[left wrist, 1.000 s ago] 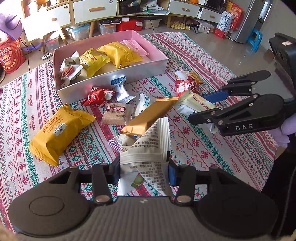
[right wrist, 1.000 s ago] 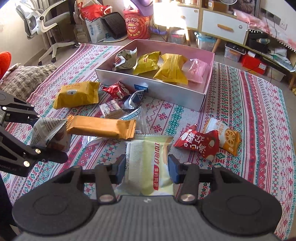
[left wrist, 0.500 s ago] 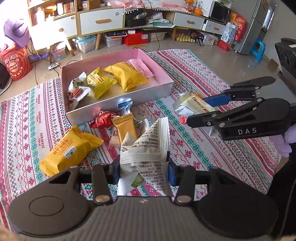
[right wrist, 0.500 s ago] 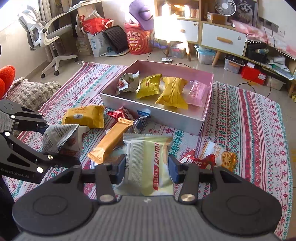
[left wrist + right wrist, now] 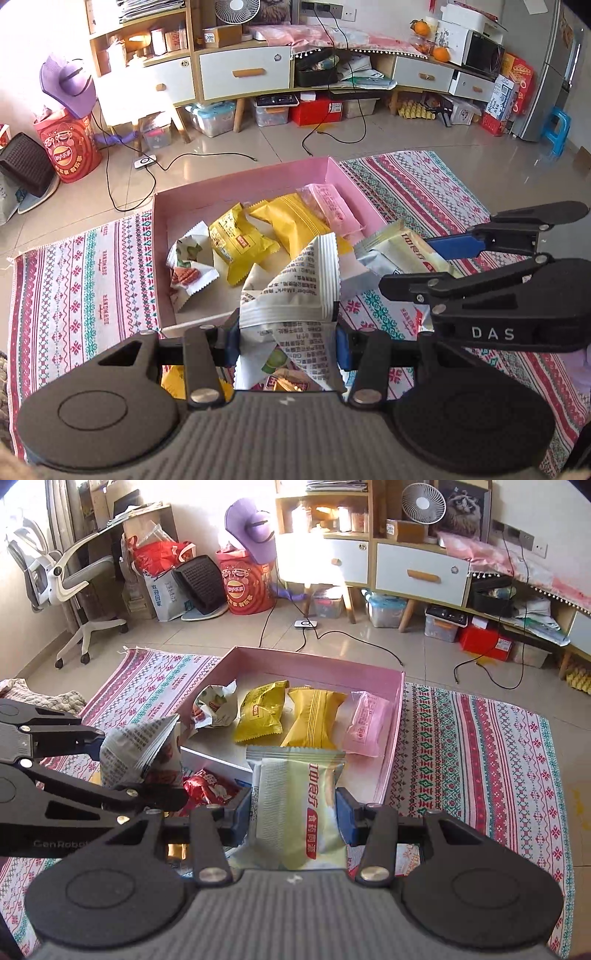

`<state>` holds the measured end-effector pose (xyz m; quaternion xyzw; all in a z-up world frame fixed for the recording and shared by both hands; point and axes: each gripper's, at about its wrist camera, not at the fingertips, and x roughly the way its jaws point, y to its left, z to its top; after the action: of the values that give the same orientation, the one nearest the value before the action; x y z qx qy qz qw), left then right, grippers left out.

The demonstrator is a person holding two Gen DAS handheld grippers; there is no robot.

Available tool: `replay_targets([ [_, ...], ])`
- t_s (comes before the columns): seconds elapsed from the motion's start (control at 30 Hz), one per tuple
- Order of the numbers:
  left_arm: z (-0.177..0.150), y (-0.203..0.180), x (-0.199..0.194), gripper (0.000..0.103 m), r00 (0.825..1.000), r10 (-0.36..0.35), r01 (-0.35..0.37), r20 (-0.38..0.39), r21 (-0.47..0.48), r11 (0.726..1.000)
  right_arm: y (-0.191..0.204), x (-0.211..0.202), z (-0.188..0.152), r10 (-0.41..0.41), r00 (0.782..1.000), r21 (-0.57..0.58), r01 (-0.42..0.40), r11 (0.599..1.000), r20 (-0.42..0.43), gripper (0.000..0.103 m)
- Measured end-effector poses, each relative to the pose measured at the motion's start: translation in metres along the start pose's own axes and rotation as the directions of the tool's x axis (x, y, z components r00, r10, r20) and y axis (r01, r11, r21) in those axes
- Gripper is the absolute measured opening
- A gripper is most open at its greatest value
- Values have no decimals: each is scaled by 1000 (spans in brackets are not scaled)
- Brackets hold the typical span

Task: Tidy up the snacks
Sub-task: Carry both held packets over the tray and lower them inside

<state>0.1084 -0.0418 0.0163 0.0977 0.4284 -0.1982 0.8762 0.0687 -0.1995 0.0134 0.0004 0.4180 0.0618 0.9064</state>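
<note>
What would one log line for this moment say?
left gripper: shut on white printed packet | right gripper: shut on pale green packet | pink box: four snacks inside

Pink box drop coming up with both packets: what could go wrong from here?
1. The left gripper and right gripper sit close together; they could bump over the pink box.
2. The white packet is pinched by a crumpled end and may slip.
3. The pale green packet could land on the yellow packet.

Home living room: sideboard point(image 5: 243, 74), rug point(image 5: 85, 280)
</note>
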Motion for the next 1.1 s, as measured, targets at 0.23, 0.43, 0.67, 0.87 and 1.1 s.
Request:
replay_targets([
  [0.23,21,2,40,54,1000,22,-22,-4,7,1000,-19,24,13,-9,1000,69,10,998,-6,44],
  [0.43,23,5,68,54,998,58,-57,-34,9,998,-27,45,16,-17,999,108,21,994,-39,44],
  [0.67,23,7,89,54,993,101,-98,-57,52,994,-27,63,16,-25,998,113,32,993,-62,44],
  [0.87,19,13,102,54,990,127,-125,-63,36,991,-29,72,19,-27,998,118,34,992,-59,44],
  [1.1,19,22,103,55,993,109,-109,-44,3,994,-32,78,21,-38,998,125,45,991,-56,44],
])
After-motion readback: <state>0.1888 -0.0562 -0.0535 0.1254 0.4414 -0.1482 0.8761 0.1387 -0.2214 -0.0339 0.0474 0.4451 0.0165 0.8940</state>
